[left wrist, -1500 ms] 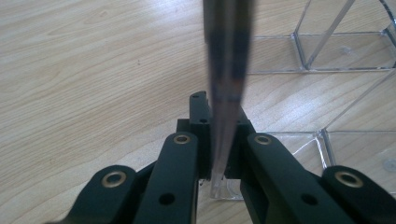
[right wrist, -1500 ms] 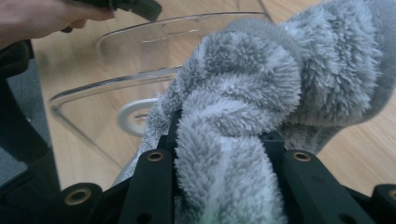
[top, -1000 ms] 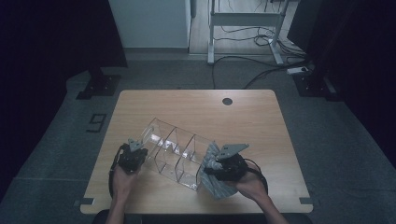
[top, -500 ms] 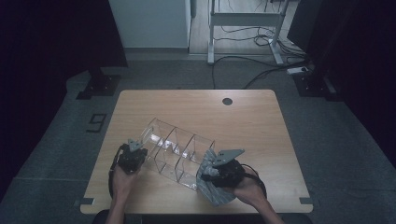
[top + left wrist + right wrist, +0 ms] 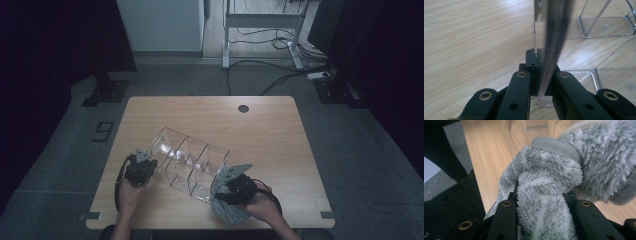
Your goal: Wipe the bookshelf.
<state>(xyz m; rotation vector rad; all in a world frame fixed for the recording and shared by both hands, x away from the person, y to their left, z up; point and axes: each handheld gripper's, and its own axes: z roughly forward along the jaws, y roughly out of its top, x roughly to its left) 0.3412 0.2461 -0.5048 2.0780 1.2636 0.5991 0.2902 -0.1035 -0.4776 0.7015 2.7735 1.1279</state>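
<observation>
Left hand-held gripper (image 5: 541, 75) is clamped on the near-left wall of the clear acrylic organizer (image 5: 192, 162), which lies on the desk (image 5: 270, 135) near its front edge. Right hand-held gripper (image 5: 541, 202) grips a grey fluffy cloth (image 5: 564, 170), apparently pressed against the organizer's near-right end, though the contact is dim.

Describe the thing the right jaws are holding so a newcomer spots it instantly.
On the wooden table, go to the near right end of the clear acrylic organizer. There the right gripper clamps a grey fluffy cloth, the one soft, opaque thing beside hard see-through plastic.
</observation>
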